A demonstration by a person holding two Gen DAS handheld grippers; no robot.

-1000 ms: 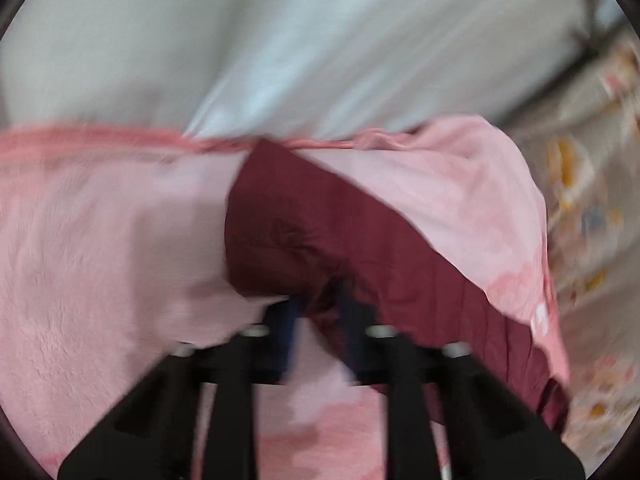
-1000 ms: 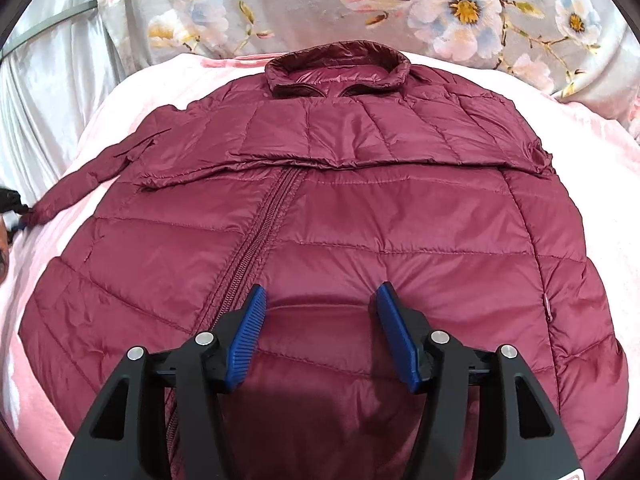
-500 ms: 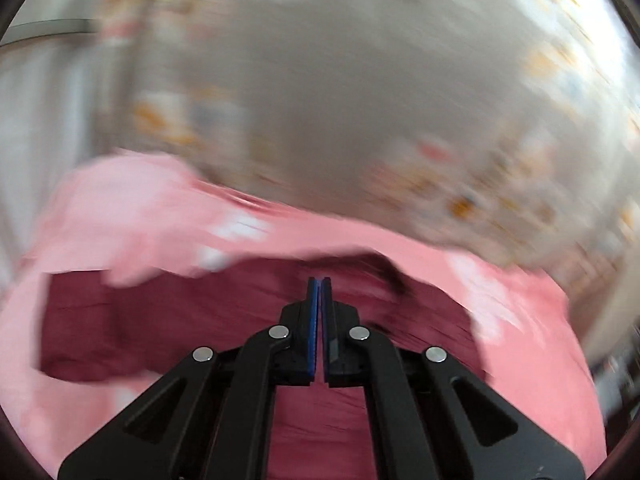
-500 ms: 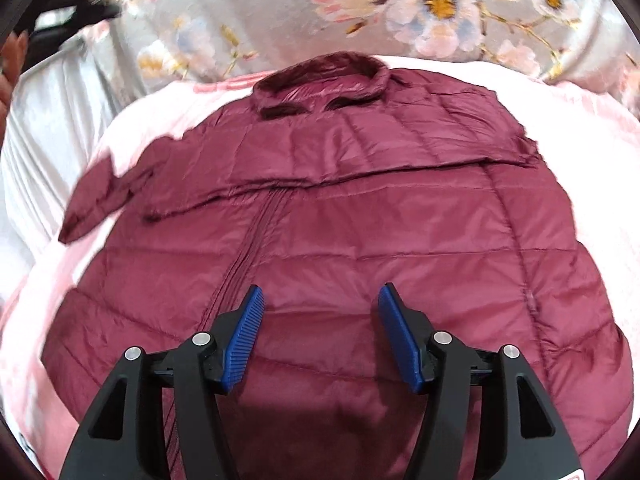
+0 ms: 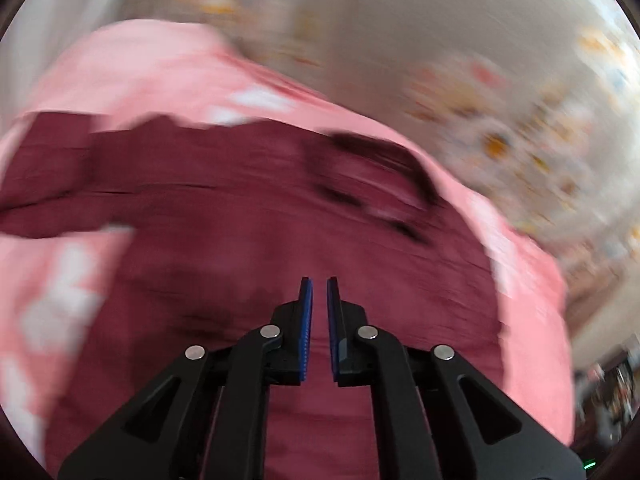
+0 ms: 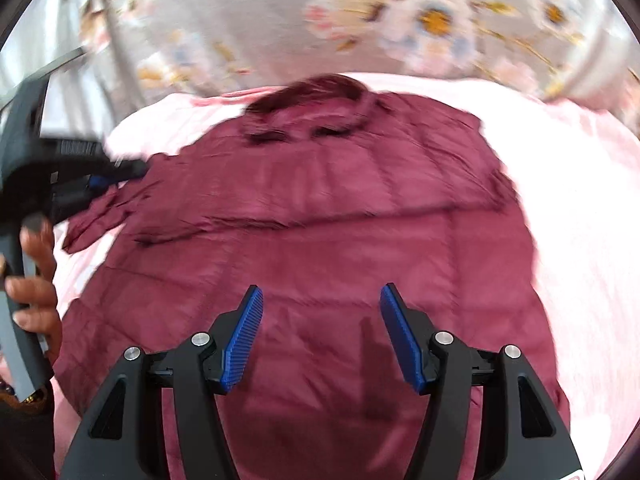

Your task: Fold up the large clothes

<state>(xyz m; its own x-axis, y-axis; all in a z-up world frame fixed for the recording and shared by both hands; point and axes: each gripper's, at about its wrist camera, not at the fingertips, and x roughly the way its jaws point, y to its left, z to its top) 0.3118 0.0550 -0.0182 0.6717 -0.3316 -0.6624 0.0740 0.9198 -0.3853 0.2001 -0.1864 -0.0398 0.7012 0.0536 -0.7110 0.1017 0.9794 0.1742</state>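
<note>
1. The pink blanket [image 6: 580, 208] covers the bed and carries everything else. It looks soft and loose, so a gripper closing low on the jacket could pinch blanket along with it and drag both into the fold.

2. The maroon puffer jacket [image 6: 320, 240] lies front-up across the middle of the blanket, collar [image 6: 312, 96] at 12 o'clock and hem toward 6 o'clock in the right wrist view. Its shell looks slick and puffy; in judgement, a shallow grip would slide off, and trapped air could spring a fold back open.

3. The floral bedding [image 6: 400, 12] banks up beyond the collar at 12 o'clock. A fold thrown too far that way could push the collar against it and bunch it.

4. The left sleeve [image 6: 108, 216] trails out at 9 o'clock, its cuff end off the body and on the blanket. If it is left out there, the folded jacket would probably come out lopsided.

5. The left gripper [image 5: 317, 312] hangs over the jacket body with its blue pads drawn nearly together, a thin gap between them and nothing caught in it. From the right wrist view its tip sits at 9 o'clock just beside the sleeve; blur hides whether it touches. Both views are smeared, and a fast pass could miss the cuff.

6. The right gripper [image 6: 322, 332] hovers above the lower front panel at 6 o'clock, jaws spread wide and empty. Closing there would likely gather only the top layer.
</note>
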